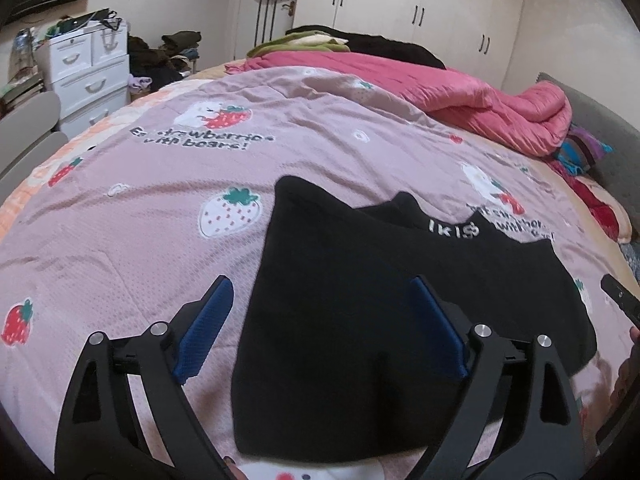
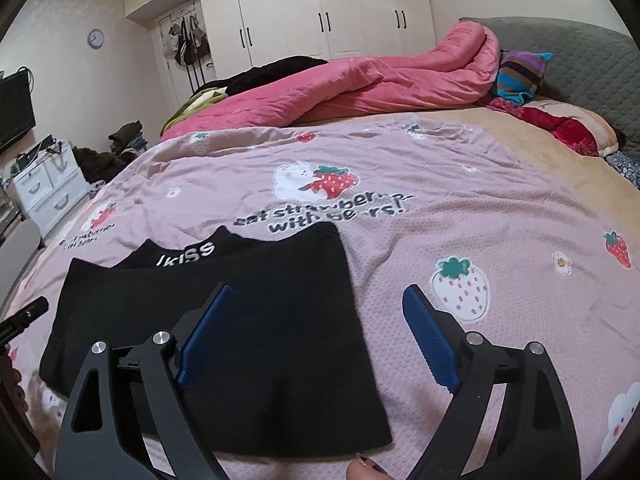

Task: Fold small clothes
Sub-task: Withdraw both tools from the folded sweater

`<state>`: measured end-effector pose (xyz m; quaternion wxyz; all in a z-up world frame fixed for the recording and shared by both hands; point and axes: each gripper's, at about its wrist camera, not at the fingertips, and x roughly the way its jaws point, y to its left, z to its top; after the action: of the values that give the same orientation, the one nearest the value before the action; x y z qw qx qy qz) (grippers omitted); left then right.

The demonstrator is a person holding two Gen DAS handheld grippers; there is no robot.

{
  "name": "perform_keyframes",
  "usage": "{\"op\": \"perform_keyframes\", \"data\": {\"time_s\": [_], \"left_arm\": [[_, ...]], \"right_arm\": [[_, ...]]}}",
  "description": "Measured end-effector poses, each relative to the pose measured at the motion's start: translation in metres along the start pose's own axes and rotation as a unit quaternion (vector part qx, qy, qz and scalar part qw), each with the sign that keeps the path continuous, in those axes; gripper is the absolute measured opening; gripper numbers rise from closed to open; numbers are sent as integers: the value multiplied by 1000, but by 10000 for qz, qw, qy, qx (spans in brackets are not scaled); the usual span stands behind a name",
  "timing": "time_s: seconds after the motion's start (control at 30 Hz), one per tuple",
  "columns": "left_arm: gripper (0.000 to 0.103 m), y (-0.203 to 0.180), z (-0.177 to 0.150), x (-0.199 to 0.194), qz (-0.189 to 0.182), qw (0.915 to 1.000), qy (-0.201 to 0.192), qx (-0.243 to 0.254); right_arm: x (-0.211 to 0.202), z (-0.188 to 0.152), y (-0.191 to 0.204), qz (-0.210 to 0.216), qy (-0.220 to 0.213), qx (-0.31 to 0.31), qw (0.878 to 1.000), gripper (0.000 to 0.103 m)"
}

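Black shorts [image 1: 400, 320] flat on pink strawberry sheet [image 1: 160, 220], long axis crosswise between your hands. Left gripper [image 1: 320, 328] spread wide, empty, straddles shorts' left edge. Right gripper [image 2: 316, 336] likewise agape over right edge [image 2: 352, 320]. Both equally near.

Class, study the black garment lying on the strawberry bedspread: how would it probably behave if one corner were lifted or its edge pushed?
The black garment lies flat and follows the bedspread, so it would probably droop limply, not hold shape. It looks thin, so likely light. Pushed, it would probably bunch and wrinkle on the textured fabric instead of sliding whole.
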<state>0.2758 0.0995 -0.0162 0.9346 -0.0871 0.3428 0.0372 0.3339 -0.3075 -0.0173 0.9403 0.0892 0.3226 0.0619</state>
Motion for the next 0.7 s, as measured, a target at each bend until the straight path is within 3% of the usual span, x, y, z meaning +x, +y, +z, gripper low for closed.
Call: {"op": "perform_keyframes", "data": {"time_s": [0.3, 0.43, 0.53, 0.7], "left_arm": [[86, -3, -20, 12, 41, 9990, 432, 38], [88, 8, -35, 27, 89, 9970, 774, -37], [91, 19, -36, 29, -33, 9962, 839, -228], [91, 27, -32, 22, 227, 9969, 718, -210]], "right_arm": [[16, -28, 28, 203, 652, -122, 9976, 89], [30, -48, 36, 22, 1057, -269, 9940, 90], [28, -53, 37, -56, 1046, -301, 9940, 90], [17, -53, 47, 120, 858, -358, 9956, 95]]}}
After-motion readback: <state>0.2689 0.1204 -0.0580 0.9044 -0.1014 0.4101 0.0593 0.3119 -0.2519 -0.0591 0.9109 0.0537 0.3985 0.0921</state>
